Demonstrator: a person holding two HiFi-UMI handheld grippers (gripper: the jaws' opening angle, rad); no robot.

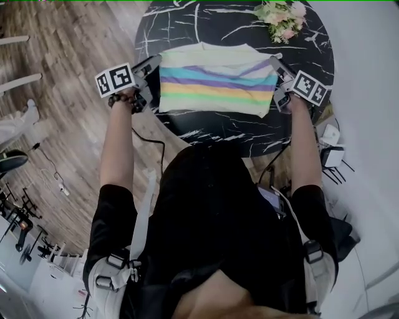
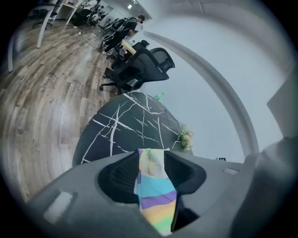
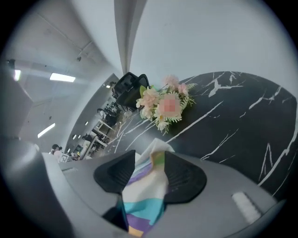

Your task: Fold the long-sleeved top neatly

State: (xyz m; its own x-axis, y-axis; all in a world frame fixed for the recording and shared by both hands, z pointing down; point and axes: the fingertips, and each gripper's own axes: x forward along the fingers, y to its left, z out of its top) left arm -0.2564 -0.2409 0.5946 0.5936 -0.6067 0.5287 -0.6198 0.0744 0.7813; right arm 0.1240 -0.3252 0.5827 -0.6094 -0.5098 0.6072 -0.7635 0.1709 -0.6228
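**Asker:** So, what fills the head view, biggest thing first?

**Describer:** A round black marble table [image 1: 187, 25] takes up the upper middle of the frame. The long-sleeved top [image 1: 215, 81] lies flat on it as a striped rectangle with cream, teal, purple, yellow and green bands. Its long axis runs left to right across the picture.

**Asker:** Where are the grippers relative to it?

**Describer:** There is one at each short end. The left gripper [image 1: 153, 67] sits at the top's left edge, and the right gripper [image 1: 276, 67] at its right edge. Both point inward and toward the upper part of the frame. Neither is nearer than the other, and the cloth spans the whole gap between them. A small bunch of flowers [image 1: 282, 17] stands well beyond the top's far right corner, at the upper right.

**Asker:** Are the jaws gripping?

**Describer:** Each gripper's own view shows a fold of striped fabric standing between its ribbed pads. The left pads [image 2: 122, 174] are partly apart, with a dark gap beside the cloth. The right pads [image 3: 184, 179] stand a little wider, and the fabric sits loosely between them. Neither pair looks to be pinching.

**Asker:** What does the next move depend on?

**Describer:** Probably that left-to-right axis. Each gripper would have to back outward, away from its own end, to clear the cloth without dragging it.
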